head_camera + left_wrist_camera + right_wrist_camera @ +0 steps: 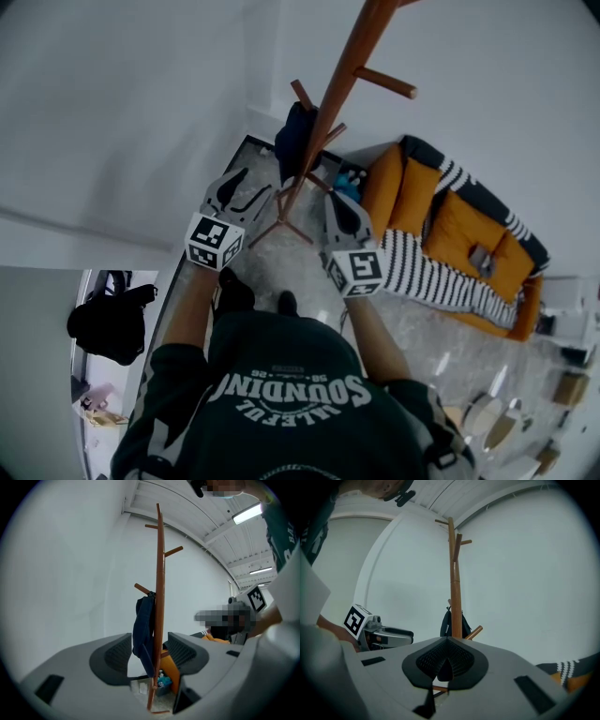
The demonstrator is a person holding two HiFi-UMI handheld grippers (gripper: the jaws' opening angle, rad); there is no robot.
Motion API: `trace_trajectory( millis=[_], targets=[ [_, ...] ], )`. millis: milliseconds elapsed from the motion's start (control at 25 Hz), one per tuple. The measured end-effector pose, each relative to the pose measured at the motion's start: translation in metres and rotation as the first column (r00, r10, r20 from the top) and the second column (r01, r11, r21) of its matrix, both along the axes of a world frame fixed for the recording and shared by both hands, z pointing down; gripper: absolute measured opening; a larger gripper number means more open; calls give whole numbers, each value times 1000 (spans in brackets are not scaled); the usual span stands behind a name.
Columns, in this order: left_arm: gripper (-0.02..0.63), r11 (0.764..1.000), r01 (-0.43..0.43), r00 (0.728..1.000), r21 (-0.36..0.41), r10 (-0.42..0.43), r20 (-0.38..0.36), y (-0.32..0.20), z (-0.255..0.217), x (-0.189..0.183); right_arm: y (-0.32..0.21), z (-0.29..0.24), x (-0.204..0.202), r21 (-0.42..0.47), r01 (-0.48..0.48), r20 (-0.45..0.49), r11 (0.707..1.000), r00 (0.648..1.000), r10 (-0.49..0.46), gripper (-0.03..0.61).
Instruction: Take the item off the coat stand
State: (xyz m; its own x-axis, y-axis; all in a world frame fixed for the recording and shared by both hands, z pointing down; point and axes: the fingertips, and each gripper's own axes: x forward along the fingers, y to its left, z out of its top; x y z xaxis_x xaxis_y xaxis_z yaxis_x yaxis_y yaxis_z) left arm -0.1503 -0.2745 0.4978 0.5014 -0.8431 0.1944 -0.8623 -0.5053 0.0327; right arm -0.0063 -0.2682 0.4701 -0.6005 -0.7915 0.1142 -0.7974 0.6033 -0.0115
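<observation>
- While the person stands facing the coat stand (pixel 330 98), both grippers are held out roughly level toward its pole, one on each side of it and neither touching it.
- The left gripper (pixel 149 652) has its jaws spread. In the left gripper view the pole and the hanging item show through the gap, but they stand farther off and the pads press on nothing.
- The right gripper (pixel 446 662) has its jaws pressed together with nothing between them. The pole rises just behind their tips in the right gripper view.
- The item, a dark blue garment (pixel 296 141), hangs from one of the stand's lower pegs and drapes close against the pole. In the head view it is on the pole's far side, toward the wall; in the left gripper view it hangs just left of the pole.
- The upper pegs are bare.
- The stand's splayed feet rest on the pale floor (pixel 441 328) near its edge along the white wall, just ahead of the person's shoes.
- An orange sofa (pixel 461 225) stands against the wall to the right of the stand, with a black-and-white striped throw (pixel 422 274) spilling over its front edge.
- A black bag (pixel 111 323) sits at the lower left of the head view, well apart from the stand.
- The person wears a dark green shirt (pixel 281 412) with white lettering — each forearm reaches forward to a gripper.
</observation>
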Motion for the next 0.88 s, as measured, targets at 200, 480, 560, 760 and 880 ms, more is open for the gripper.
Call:
trace_trajectory(
  millis=[200,480,560,760,880],
  targets=[
    [224,1000,-13,1000,-16,13,-2,-7,6,0,6,10,5,-25,-19,-14,999,1000,19,0],
    [230,998,-47,999,-49,48,9,-29,17,4,10,12,14,-36,-49,-34,998,998,48,0],
    [230,997,-51,999,-53,51,11,-35,19,5,10,14,17,-38,-55,-33,998,998,54,0],
    [239,996,-65,997,-65,66,29,-53,25,9,8,14,29,-47,-99,-38,994,995,97,0],
    [258,995,-70,996,-66,73,41,-66,29,12,7,14,35,-51,-125,-45,991,991,123,0]
  ],
)
